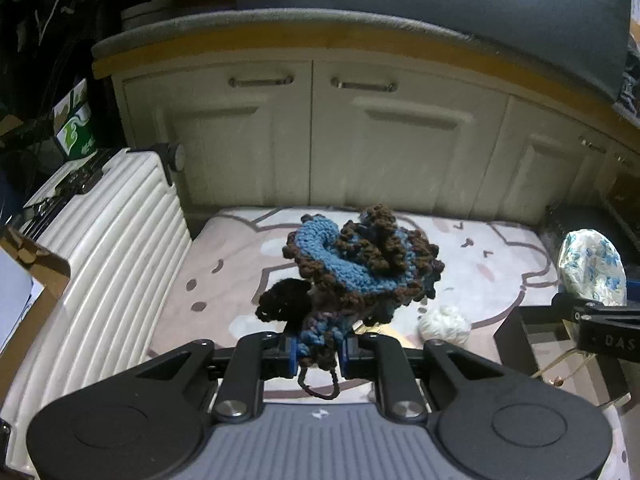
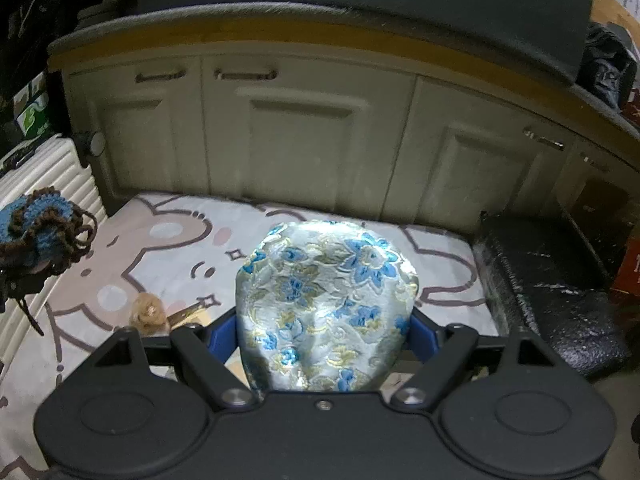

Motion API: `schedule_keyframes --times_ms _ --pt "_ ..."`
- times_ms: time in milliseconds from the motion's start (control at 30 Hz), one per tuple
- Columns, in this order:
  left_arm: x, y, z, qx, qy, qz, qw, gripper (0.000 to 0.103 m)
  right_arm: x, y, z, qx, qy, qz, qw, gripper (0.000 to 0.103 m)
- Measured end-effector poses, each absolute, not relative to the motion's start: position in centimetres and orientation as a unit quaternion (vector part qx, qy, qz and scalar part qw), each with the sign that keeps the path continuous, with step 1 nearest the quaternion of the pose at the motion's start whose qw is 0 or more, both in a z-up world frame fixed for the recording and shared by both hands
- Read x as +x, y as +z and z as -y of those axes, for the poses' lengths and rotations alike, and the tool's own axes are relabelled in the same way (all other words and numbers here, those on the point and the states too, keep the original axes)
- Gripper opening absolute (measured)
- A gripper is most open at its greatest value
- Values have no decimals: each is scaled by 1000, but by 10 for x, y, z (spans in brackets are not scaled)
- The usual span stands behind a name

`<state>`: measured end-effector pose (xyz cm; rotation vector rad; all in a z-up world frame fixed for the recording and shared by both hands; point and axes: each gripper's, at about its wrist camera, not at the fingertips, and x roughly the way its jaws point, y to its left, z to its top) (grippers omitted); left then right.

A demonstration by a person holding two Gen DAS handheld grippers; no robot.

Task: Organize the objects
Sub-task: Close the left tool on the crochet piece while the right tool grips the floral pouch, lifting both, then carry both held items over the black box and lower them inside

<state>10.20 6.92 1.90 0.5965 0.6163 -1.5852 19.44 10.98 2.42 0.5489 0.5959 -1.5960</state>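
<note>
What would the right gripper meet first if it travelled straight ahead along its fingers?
Probably the cream cabinet door behind the mat. The right gripper, shut on the floral pouch, points over the mat; depth is unclear.

Both wrist views look forward and slightly down over a cartoon-print mat point(image 1: 224, 280) toward cream cabinet doors point(image 2: 304, 136), from close above; they share both.
</note>
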Motion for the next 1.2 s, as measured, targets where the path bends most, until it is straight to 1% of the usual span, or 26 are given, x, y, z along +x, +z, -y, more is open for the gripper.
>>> schedule_keyframes --times_ms 33,233,400,467,600,1000,1200 --pt "100 21 -69 258 -693 -265 619 19 191 25 -110 245 -714 -251 606 84" --pt "82 27 -72 258 -722 -254 589 19 173 31 -114 248 -751 -233 566 84" --pt "60 33 -75 264 -753 -246 551 19 155 32 -120 251 -774 -225 536 84" --pt "49 34 -75 266 -765 -246 533 19 148 32 -122 260 -796 -215 503 84" --pt "23 35 -81 271 -786 -237 502 19 131 31 -133 264 -816 -205 471 84" --pt "-38 26 -100 295 -842 -214 398 20 80 21 -158 290 -860 -166 385 84" --pt "-57 17 -105 306 -870 -217 319 20 63 10 -167 309 -876 -157 337 84"
